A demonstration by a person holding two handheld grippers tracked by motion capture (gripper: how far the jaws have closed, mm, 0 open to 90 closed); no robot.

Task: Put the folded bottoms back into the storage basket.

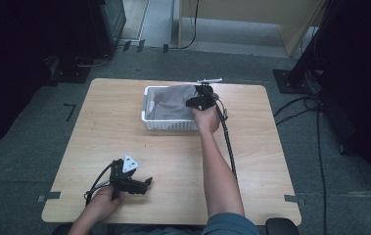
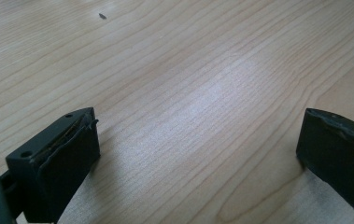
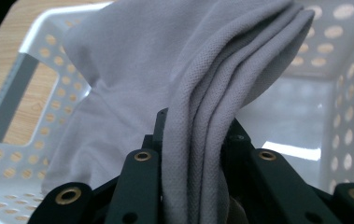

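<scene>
Landmark: the white perforated plastic basket (image 1: pixel 169 124), standing on the far half of the pale wooden table (image 1: pixel 124 137).

Nearest, well short of the basket and off to its left: the left gripper (image 1: pixel 141 186) rests low on the table's near edge. In the left gripper view its black jaws stand wide apart over bare wood grain with nothing between them. Idle.

Further out, the forearm reaches to the basket's right near corner. The right gripper (image 1: pixel 196 102) hangs over the basket's right end, jaws pointing down into it. In the right gripper view the jaws are clamped on a bunched fold of the grey knitted cloth (image 3: pixel 198 116); several layers are pinched together and run up out of the jaws.

Inside the basket: the rest of the cloth drapes over the left wall and floor. Right half of the floor is bare and shiny (image 3: pixel 296 121).

Judgement: the step looks like laying the cloth into the basket.

To do it well:
- bring the pinched fold down over the bare right half, not onto the heap at left;
- keep the jaws inside the basket's walls so no layer hangs over the rim;
- release only once the fold lies slack on the floor;
- lift straight up, clear of the rim, so no layer drags along.
</scene>
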